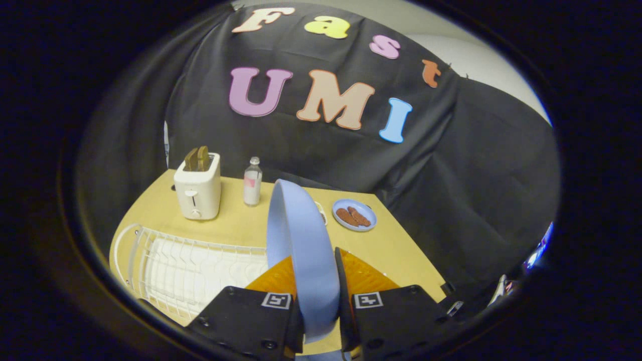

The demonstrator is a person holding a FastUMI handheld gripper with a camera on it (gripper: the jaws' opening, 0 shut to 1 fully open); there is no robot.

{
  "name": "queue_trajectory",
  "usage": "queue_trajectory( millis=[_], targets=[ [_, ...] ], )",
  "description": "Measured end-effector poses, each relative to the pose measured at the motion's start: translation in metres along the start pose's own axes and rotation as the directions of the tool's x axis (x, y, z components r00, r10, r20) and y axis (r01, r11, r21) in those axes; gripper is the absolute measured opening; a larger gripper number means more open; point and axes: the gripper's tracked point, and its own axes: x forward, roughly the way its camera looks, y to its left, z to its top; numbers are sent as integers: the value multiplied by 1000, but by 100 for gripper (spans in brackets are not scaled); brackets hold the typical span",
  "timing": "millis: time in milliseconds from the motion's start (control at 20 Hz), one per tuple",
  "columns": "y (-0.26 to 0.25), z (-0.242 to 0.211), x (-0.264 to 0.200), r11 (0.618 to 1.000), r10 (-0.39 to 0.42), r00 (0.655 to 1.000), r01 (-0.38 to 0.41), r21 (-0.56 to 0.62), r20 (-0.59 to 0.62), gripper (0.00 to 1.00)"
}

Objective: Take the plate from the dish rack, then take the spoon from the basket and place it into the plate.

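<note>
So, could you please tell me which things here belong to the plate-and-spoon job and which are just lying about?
Job: plate, upright, gripped between the fingers of the gripper; dish rack beside them.
Lying about: toaster with toast; bottle; small plate of food, all on the table beyond the fingers.

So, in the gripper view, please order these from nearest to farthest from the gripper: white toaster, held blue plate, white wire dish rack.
1. Light blue plate: on edge between the fingers of the gripper, both pressing it.
2. White wire dish rack: just ahead, beside the fingers.
3. White toaster: beyond the rack, near the clear plastic bottle.
</note>
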Motion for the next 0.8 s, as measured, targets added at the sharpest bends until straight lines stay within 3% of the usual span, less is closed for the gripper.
queue_trajectory(
  millis=[350, 800],
  targets=[
    [-114, -69, -25, 971, -158, 972, 185, 153, -171, 31],
    [-174, -170, -8, 885, -169, 916, 304, 354, -363, 31]
  ],
)
